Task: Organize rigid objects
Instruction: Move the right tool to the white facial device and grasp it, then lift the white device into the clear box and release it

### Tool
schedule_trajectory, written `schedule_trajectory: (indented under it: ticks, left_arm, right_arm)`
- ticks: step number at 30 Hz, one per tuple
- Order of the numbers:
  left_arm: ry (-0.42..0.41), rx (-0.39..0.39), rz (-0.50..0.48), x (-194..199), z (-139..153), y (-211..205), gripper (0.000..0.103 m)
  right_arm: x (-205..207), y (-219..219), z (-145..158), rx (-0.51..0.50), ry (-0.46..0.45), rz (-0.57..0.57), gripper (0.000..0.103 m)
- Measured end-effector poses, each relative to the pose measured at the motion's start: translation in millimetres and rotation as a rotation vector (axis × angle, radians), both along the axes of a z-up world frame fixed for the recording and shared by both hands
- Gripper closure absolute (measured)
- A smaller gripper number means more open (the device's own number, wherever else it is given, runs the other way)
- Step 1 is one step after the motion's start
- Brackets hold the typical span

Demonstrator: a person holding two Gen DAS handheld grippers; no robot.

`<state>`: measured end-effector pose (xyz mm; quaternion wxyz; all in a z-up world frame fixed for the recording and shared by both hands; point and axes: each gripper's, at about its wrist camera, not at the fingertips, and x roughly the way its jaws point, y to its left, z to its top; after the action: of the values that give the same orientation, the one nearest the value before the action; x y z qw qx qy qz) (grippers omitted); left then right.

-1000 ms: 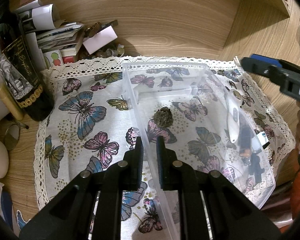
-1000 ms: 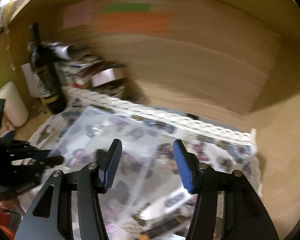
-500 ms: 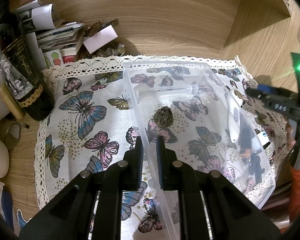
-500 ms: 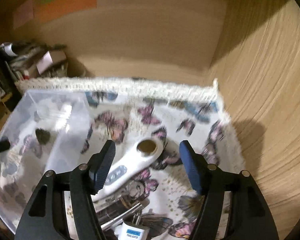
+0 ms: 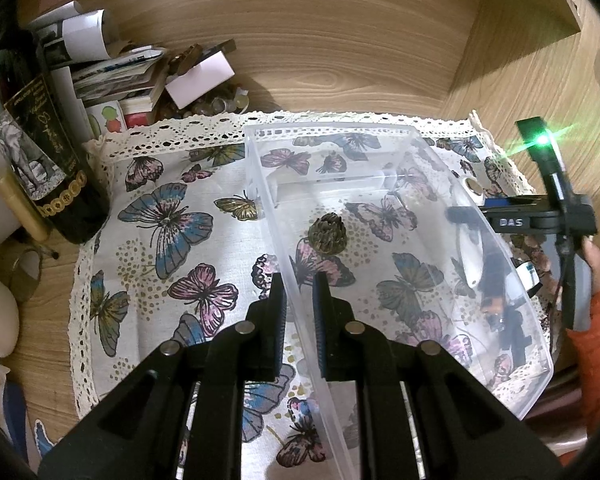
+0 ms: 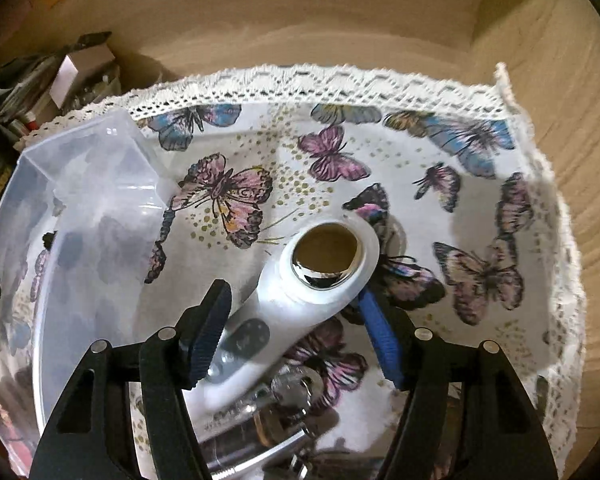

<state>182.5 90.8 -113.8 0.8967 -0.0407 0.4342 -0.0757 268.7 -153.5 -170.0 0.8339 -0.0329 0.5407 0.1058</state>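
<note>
A clear plastic box [image 5: 380, 132] stands on a butterfly cloth; a small brown pine cone [image 5: 327, 233] lies inside it. My left gripper [image 5: 300, 300] is shut on the box's left wall. My right gripper [image 6: 296, 312] is open, its blue pads either side of a white handheld device [image 6: 320, 280] with a round metal head, lying on the cloth right of the box [image 6: 92, 168]. The device also shows through the box wall in the left wrist view [image 5: 470, 240]. The right gripper [image 5: 512, 210] appears there at the right edge.
Keys and metal items [image 6: 276, 412] lie just below the white device. A dark wine bottle [image 5: 44, 152] and a pile of papers and small boxes [image 5: 148, 76] stand at the back left. Wooden walls [image 5: 340, 40] close in the back and right.
My right gripper has swung right and dropped down over the white device, which now sits between its open fingers. My left gripper and the box have not moved.
</note>
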Motion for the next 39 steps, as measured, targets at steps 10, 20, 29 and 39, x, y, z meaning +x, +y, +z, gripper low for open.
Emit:
schedule_trajectory:
  ticks: [10,20,29,39]
  left_arm:
    - [-0.001,0.0,0.001,1,0,0,0.09]
    - [-0.001,0.002,0.0,1,0,-1,0.09]
    - [-0.001,0.004,-0.001,2,0,-1,0.09]
    - [0.001,0.004,-0.001,3,-1,-1,0.09]
  right_arm:
    - [-2,22,10,-0.052,-0.079,0.027,0.065]
    - [-22,21,72,-0.012,-0.259,0.008,0.068]
    - [-48,32,133,0.065,-0.417,0.052,0.068]
    - [-63,73,141,0.119,-0.465,0.167,0.068]
